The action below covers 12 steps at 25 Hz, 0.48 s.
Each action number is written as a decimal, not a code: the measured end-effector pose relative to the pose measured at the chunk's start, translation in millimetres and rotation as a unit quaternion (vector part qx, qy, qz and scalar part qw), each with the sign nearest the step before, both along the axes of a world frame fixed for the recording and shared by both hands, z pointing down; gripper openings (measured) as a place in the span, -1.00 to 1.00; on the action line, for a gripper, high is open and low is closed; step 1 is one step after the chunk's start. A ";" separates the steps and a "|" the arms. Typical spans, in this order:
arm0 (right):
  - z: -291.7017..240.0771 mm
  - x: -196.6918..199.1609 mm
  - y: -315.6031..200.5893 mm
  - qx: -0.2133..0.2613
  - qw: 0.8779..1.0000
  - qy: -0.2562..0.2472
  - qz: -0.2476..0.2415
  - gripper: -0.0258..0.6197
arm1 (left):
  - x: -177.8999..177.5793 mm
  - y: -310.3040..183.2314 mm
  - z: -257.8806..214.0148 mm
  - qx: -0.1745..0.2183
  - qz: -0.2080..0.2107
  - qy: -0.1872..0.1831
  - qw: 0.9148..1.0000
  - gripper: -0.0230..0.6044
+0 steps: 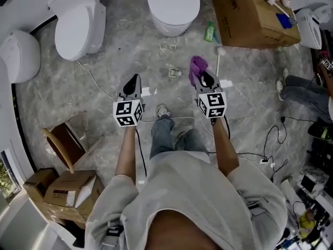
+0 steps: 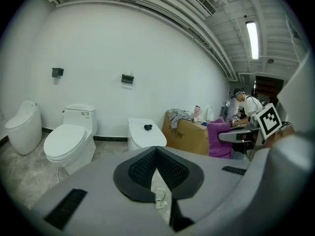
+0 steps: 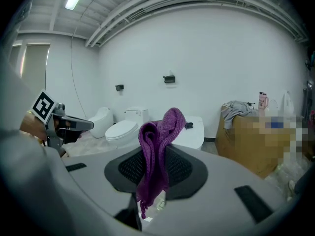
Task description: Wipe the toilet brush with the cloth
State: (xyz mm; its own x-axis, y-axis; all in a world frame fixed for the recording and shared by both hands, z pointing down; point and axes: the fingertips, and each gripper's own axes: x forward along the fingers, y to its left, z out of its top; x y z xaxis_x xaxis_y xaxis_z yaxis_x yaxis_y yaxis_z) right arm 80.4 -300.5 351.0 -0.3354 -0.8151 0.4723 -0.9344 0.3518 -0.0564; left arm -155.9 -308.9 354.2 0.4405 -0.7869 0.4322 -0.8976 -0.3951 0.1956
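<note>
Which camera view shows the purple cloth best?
The right gripper view: the purple cloth fills the centre, clamped in the right gripper. The head view shows it small at that gripper's tip; the left gripper view, a purple patch at right.

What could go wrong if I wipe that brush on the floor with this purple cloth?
The purple cloth is only pinched as a loose bunch in the right gripper's jaws; rubbing may tug it out.
The toilet brush lies loose on the floor and the left gripper is shut and empty, so the brush may skid.
A white cable lies near your feet.
</note>
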 end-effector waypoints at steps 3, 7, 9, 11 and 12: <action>29.8 -4.9 3.9 -0.002 1.000 -0.005 -0.004 -0.59 | -5.9 6.1 28.5 0.000 -0.007 -0.002 1.000 -0.87; 70.7 -4.0 3.0 -0.002 1.000 -0.011 -0.009 -0.59 | -5.5 3.9 69.6 0.003 -0.012 -0.007 1.000 -0.87; 93.9 -2.5 2.4 -0.001 1.000 -0.013 -0.009 -0.59 | -5.1 3.2 90.9 0.006 -0.014 -0.007 1.000 -0.87; 119.1 -1.4 3.6 -0.001 1.000 -0.015 -0.009 -0.59 | -5.4 4.3 114.0 0.008 -0.017 -0.008 1.000 -0.87; 133.0 -0.8 5.0 -0.002 1.000 -0.014 -0.009 -0.59 | -5.7 5.7 126.5 0.008 -0.018 -0.008 1.000 -0.87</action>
State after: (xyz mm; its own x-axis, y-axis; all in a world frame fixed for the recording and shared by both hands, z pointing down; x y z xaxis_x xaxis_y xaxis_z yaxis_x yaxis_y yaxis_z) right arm 79.6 -295.4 484.0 -0.3640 -0.8069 0.4651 -0.9256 0.3688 -0.0846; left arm -161.6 -303.2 480.8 0.4052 -0.8093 0.4252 -0.9141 -0.3655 0.1753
